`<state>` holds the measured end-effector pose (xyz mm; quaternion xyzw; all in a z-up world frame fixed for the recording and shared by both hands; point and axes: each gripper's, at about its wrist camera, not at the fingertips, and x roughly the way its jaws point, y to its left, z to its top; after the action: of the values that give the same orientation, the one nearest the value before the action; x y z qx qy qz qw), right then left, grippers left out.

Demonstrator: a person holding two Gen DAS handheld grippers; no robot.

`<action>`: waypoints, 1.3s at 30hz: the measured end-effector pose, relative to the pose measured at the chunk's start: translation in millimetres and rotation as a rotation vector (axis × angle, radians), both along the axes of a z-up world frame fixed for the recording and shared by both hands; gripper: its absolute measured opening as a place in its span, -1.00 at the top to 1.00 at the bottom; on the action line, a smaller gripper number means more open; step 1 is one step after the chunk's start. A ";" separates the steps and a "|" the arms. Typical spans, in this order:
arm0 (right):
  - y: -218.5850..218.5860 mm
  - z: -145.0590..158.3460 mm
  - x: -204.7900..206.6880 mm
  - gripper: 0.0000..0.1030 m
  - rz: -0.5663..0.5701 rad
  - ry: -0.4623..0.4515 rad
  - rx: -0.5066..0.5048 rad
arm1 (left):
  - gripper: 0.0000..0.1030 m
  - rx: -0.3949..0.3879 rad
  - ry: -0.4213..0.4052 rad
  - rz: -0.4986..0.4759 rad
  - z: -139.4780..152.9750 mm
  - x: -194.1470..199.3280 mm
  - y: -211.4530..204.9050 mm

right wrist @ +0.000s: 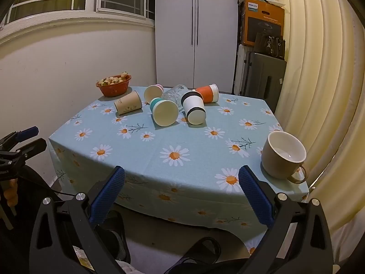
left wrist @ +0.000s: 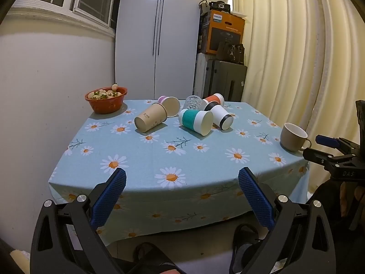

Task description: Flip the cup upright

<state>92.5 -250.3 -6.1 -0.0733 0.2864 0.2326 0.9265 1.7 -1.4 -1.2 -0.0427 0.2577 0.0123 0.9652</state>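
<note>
Several cups lie on their sides at the far middle of the table: a brown paper cup, a teal-sleeved cup, a black-banded white cup, an orange-sleeved cup, a pink-based cup and a clear glass. A beige mug stands upright at the right edge. My left gripper and right gripper are open and empty, held before the table's near edge.
The table carries a blue daisy cloth. A red bowl of fruit sits at the far left corner. A curtain hangs on the right. A white cabinet and stacked boxes stand behind.
</note>
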 end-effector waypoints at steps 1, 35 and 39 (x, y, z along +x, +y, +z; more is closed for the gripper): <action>0.4 0.0 -0.1 -0.91 0.001 -0.001 0.000 | -0.87 0.002 0.002 0.002 0.1 0.0 -0.6; -2.6 -0.8 0.6 -0.91 0.007 -0.007 -0.006 | -0.87 0.005 0.000 -0.005 1.1 -3.2 -2.8; -2.7 -3.6 -1.3 -0.91 0.007 -0.017 -0.012 | -0.87 0.009 -0.001 -0.011 -0.2 -3.0 -5.1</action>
<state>91.2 -253.0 -9.7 -0.0821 0.2795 0.2337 0.9277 -1.3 -6.5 -1.5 -0.0368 0.2575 0.0080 0.9655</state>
